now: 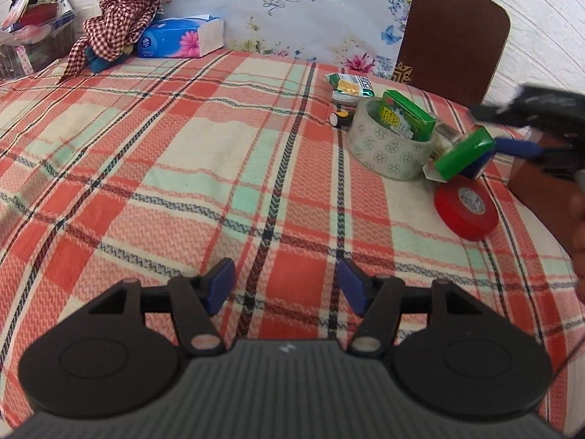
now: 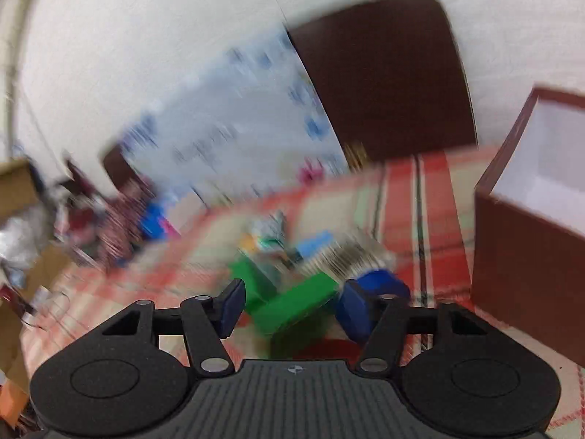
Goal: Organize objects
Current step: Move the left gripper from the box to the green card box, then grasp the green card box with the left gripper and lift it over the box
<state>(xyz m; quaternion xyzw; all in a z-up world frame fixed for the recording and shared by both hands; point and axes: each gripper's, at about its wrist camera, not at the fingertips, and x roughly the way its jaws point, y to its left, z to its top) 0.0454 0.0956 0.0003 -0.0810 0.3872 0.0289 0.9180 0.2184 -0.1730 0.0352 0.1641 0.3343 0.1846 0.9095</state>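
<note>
The tabletop (image 1: 146,168), under a plaid cloth, carries a cluster of small goods toward its right side. At the right edge stands a brown box (image 2: 526,256), open at the top and pale inside; I judge it the likely receptacle, though nothing yet confirms that.

Largest of the loose items is the clear tape roll (image 1: 391,150), lying flat with a green carton (image 1: 409,115) propped in its core. The roll should be stiff and fairly weighty, best taken across its wall. The red tape roll (image 1: 466,208) lies flat nearer me: firm, slick-sided, best gripped across rim and core. A green snack packet (image 1: 351,87) and a small battery (image 1: 340,119) lie beyond; the packet will be soft and crinkly, the battery liable to roll.

The item in hand is the green box (image 1: 464,155), between the two rolls. I judge it light card, stiff but crushable, best held across its narrow faces with moderate pressure.

My right gripper (image 2: 289,301) has the jaws around that green box, tilted between them. The view is badly blurred, so I cannot tell whether both pads bear on it.

My left gripper (image 1: 285,285) hangs over bare cloth, jaws apart, holding and touching nothing.
</note>
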